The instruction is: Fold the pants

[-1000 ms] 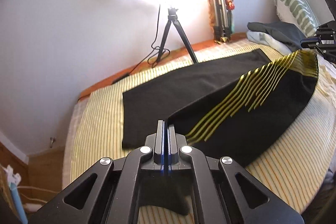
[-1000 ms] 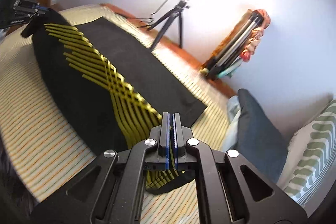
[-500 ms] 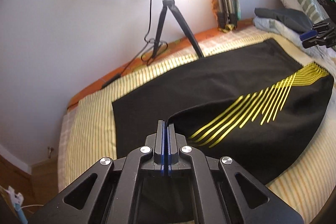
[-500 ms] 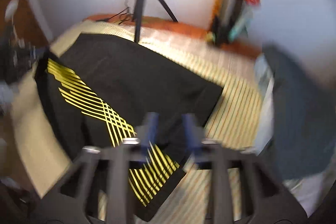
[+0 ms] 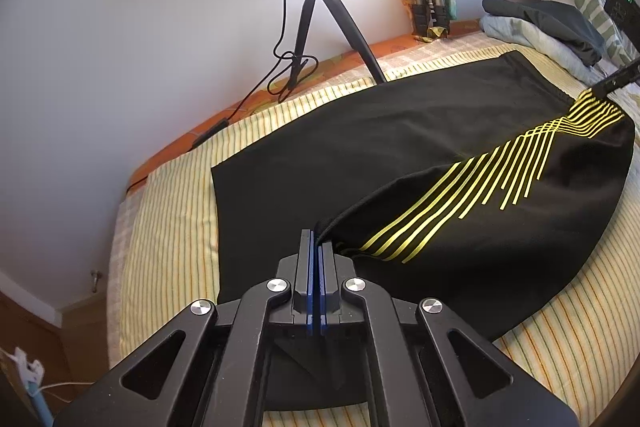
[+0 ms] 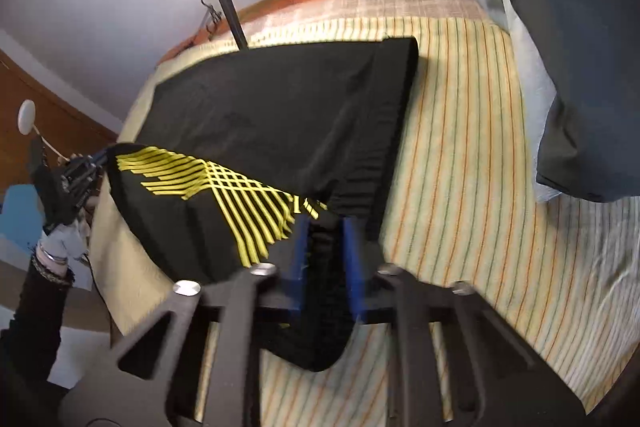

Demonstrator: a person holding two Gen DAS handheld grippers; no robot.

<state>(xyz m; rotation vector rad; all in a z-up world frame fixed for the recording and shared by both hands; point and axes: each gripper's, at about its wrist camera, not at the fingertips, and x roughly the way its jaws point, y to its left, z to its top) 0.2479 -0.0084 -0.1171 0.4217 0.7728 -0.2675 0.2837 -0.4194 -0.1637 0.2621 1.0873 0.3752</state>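
- Pants, black with yellow stripes, spread lengthwise across the striped bedspread; far leg flat on the cover, near leg raised and draped over it, sagging in a shallow arc between the two grippers.
- At the left end, left gripper with fingers pressed together, pinching the hem of the raised leg; cloth bunched at the fingertips, held just above the flat leg's hem.
- Across the middle, yellow stripes running slantwise along the lifted leg; near edge of this leg bellied out past the leg beneath, not yet squared to it.
- At the right end, right gripper with blue pads parted and the waistband between them; motion-blurred, so cannot tell whether cloth is actually gripped or merely lying in the gap.
- Farther right, pillows well apart from the waistband; light tripod behind the bed, out of the way.
- Step in hand, by judgement: first fold, leg onto leg, mostly carried over but not laid.
- Next move calls for lowering the left hem onto the hem beneath, edges matched, with slight tension along the length to flatten the sag; care needed against dragging the bottom leg askew; then release and regrasp for the crosswise fold.
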